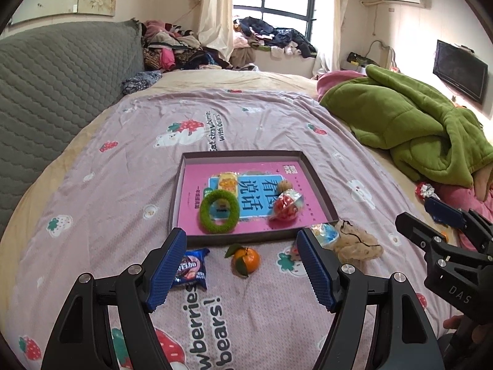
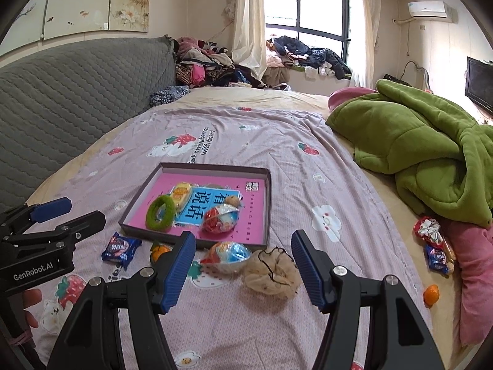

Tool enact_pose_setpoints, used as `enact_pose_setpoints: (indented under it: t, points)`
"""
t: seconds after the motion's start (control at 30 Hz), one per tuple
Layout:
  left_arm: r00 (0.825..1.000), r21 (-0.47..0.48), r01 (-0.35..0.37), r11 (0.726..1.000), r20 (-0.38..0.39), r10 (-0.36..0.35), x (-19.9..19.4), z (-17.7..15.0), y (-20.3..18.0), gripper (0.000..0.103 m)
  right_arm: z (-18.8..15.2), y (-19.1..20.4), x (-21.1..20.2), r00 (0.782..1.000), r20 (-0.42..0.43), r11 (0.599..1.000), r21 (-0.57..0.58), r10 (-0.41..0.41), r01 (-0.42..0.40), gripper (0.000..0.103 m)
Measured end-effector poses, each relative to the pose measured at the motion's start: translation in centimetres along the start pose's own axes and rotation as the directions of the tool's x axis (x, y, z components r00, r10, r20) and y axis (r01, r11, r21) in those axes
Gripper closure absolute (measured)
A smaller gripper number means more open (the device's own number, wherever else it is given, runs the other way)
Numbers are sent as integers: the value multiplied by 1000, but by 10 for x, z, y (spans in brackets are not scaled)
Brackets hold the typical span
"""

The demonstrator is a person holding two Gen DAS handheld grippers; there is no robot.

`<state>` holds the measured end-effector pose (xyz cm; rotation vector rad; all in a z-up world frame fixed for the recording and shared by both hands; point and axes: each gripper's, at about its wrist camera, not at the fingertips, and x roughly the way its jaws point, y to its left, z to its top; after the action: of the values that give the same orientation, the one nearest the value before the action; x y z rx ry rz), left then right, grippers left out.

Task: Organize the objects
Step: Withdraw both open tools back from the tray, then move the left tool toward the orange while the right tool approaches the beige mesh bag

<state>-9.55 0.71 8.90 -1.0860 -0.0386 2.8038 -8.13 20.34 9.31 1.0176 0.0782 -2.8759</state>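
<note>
A shallow tray (image 1: 320,189) (image 2: 268,203) with a pink book lining lies on the bed; inside are a green fuzzy ring (image 1: 219,211) (image 2: 160,212), a yellow snack (image 1: 228,182), a walnut (image 1: 285,186) and a red capsule toy (image 1: 286,208) (image 2: 219,219). In front of it lie an orange (image 1: 246,260), a blue cookie packet (image 1: 191,269) (image 2: 120,249), a blue capsule toy (image 2: 229,254) and a beige scrunchie (image 1: 359,245) (image 2: 272,274). My left gripper (image 1: 242,266) is open above the orange. My right gripper (image 2: 243,266) is open over the capsule toy and scrunchie.
A green blanket (image 1: 409,123) (image 2: 425,151) is heaped at the right over pink bedding. Snack packets (image 2: 434,246) and a second orange (image 2: 431,294) lie by the right bed edge. A grey headboard (image 1: 61,92) runs along the left; clothes pile at the far end.
</note>
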Motion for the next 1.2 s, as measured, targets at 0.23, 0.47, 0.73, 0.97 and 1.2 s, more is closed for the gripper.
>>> enact_pose_setpoints:
  t: [0.23,0.47,0.73,0.97,1.2]
  points:
    - [1000,0,6,1000,-31,-6,7,-16,-2,28,-15,-4,3,1000,-28,1000,-13,-4,4,39]
    - [999,5,13,1000,-52,-12,12,-27,-4,28,-26,-9,7,999,-44,1000,-9,-6,6,39]
    - [996,2,10,1000,-83,-10,23,-40,-3,28,-41,-13,13,998,-67,1000,-4,-13,13,39]
    - [994,-1,16,1000,-107,-16,33,-50,-3,28,-50,-19,20,996,-85,1000,6,-15,16,39]
    - [991,3,19,1000,-130,-19,43,-59,-6,28,-60,-20,27,995,-103,1000,3,-16,17,39]
